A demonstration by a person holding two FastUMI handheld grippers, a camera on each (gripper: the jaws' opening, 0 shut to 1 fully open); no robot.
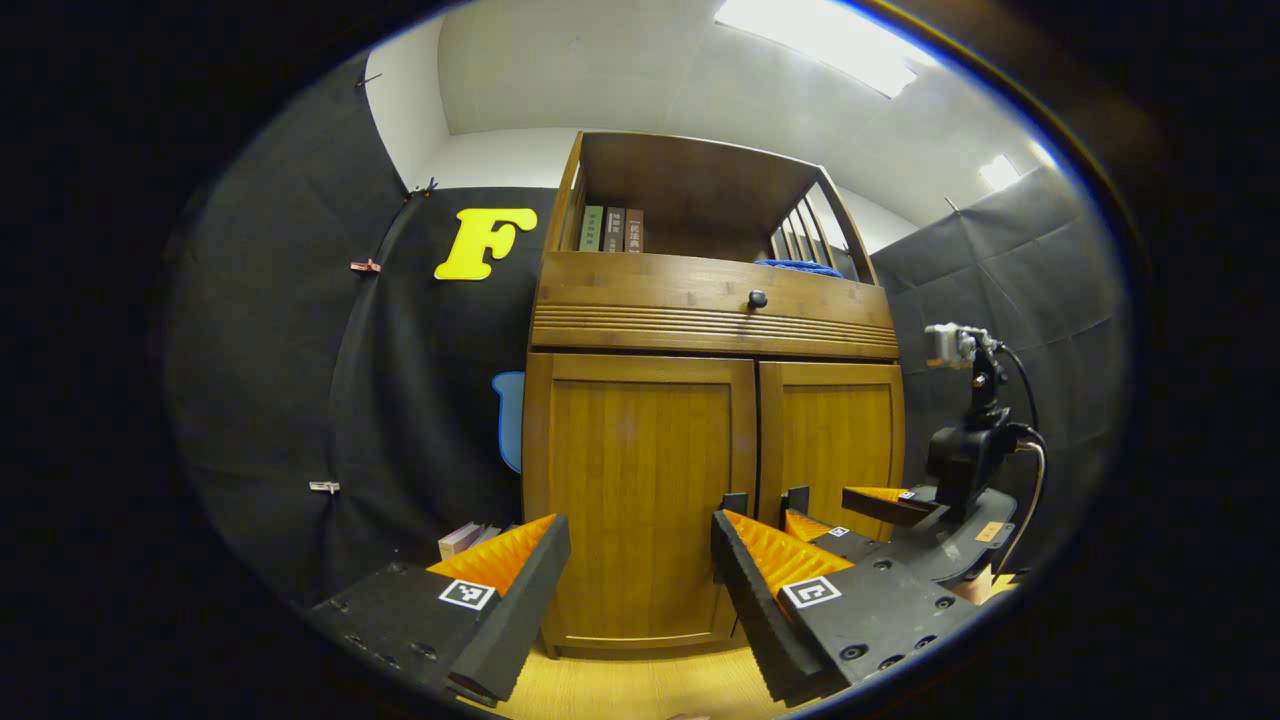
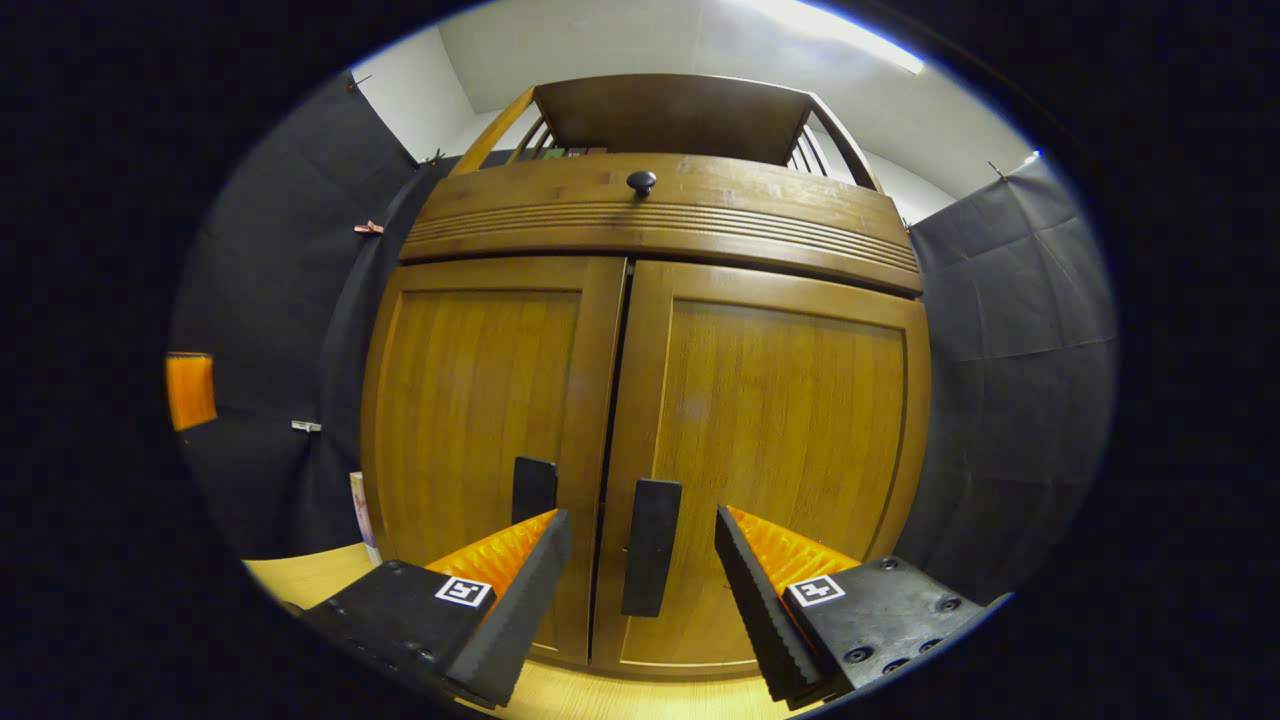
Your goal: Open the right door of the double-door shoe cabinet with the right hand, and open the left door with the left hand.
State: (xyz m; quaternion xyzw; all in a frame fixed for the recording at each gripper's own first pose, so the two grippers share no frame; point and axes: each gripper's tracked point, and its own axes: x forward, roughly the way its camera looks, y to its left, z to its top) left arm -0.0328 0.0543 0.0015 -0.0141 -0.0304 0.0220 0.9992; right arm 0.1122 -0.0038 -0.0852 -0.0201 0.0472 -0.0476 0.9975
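While both doors are closed, the shoe cabinet (image 2: pixel 650 400) stands upright against the booth wall, facing both cameras, long axis vertical. Left door (image 2: pixel 490 440) and right door (image 2: pixel 770 460) sit flush, with a thin dark vertical seam between them. Two dark bar handles run vertically near the bottom of the seam: left door handle (image 2: pixel 534 488) and right door handle (image 2: pixel 651 560).

Right gripper (image 2: pixel 640 590), right gripper view: jaws spread wide, released, holding nothing. Right door handle sits between the two fingers, its lower end in the gap; contact can't be confirmed, looks apart from both. Left finger (image 2: pixel 500 610) overlaps the left door's lower edge in the picture.

Left gripper (image 1: pixel 640 590), left gripper view: jaws wide apart, released, nothing held. It points at the left door (image 1: pixel 640 500), set back from the cabinet (image 1: pixel 715 400), touching nothing. Right gripper (image 1: pixel 850 515) shows at lower right, close to the right door (image 1: pixel 835 440), near the two handles (image 1: pixel 797 498), jaws apart.

Above the doors: a drawer front with a round black knob (image 2: pixel 641 182), then an open shelf with books (image 1: pixel 610 230). Wooden floor (image 1: pixel 640 685) below.
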